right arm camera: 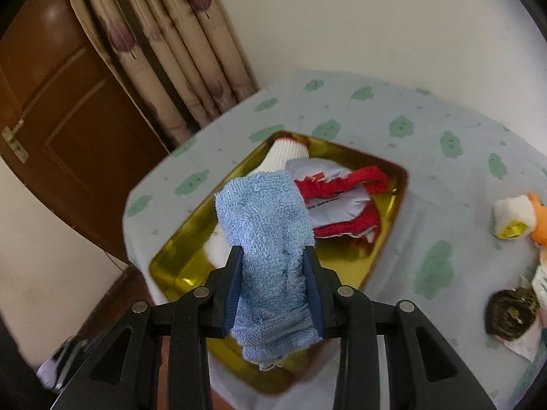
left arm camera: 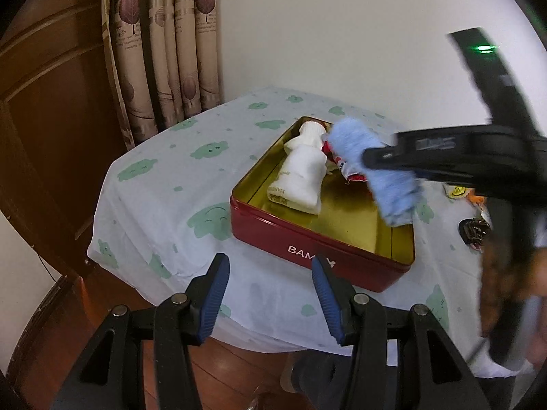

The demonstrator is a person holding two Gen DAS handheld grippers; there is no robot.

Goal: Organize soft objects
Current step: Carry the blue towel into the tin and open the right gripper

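Right wrist view, plush toy (right arm camera: 519,217) beside tin (right arm camera: 393,212), curtain (right arm camera: 164,51) behind

Premises: a private home, most likely a bedroom or living room corner. Evidence — a panelled brown wooden door (right arm camera: 68,109) with a brass latch plate (right arm camera: 15,145), beige curtains (left arm camera: 160,51) printed with leaves and text hanging against a plain pale wall (left arm camera: 342,27), and glossy reddish wooden flooring (left arm camera: 239,369). A small table wears a household cloth (left arm camera: 154,177) patterned with green cartoon clouds — domestic linen, not workplace fittings.
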